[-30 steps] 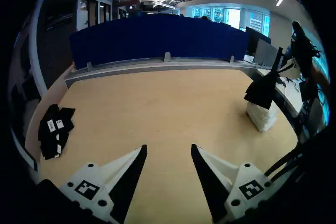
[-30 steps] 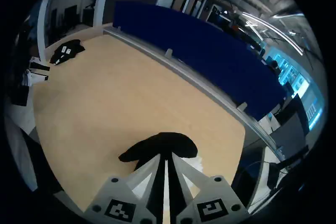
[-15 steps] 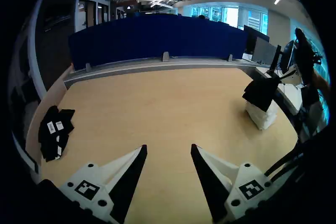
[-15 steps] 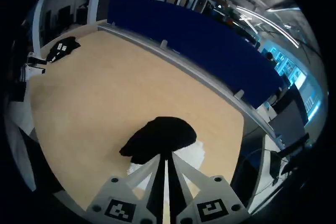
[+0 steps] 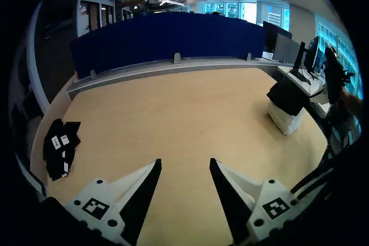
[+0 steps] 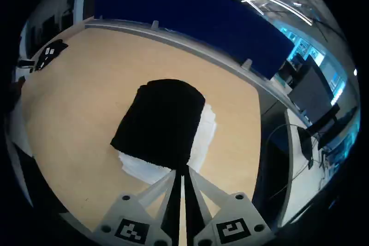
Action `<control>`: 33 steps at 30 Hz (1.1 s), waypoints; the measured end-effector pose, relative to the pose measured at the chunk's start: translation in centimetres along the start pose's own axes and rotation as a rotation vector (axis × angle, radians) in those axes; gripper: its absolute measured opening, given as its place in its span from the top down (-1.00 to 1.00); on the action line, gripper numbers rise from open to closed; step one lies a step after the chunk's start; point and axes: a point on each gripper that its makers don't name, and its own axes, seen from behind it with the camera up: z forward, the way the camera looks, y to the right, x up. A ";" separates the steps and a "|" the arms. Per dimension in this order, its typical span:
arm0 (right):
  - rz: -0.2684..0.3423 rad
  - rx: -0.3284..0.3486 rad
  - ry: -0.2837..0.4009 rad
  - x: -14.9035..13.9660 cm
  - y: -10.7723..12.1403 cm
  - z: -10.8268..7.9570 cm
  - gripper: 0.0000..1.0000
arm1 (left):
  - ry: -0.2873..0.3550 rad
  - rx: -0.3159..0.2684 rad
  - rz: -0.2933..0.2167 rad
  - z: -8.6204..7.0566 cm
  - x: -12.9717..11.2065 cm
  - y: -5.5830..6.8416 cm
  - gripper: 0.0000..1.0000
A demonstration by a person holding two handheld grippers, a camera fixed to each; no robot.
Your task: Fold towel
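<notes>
Right claw [image 6: 182, 171] pinches black towel [image 6: 161, 121], draped flat over white stack [image 6: 206, 128]; left claw [image 5: 184, 160] open.

A folded black towel [image 6: 159, 121] lies atop a white towel stack [image 6: 207, 130] on the wooden table [image 6: 83, 84], at the right gripper [image 6: 183, 170] fingertips.

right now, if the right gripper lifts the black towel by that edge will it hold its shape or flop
Likely floppy: the black towel lies over the white stack with soft, rounded corners. Probably light, as the right gripper pinches just one edge. Its matte cloth surface looks unlikely to slip, though lifting may drag the stack.
</notes>
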 end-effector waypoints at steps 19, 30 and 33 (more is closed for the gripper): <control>0.181 -0.009 -0.083 -6.0 -1.3 4.1 0.93 | -0.009 -0.007 0.030 0.0 -0.1 1.1 -0.53; 0.178 -0.041 -0.054 -5.2 -0.9 3.9 0.88 | -0.009 -0.003 0.029 0.3 0.3 0.9 -0.53; 0.181 -0.064 -0.032 -4.8 -0.4 3.4 0.62 | -0.010 -0.006 0.027 0.5 0.3 0.9 -0.53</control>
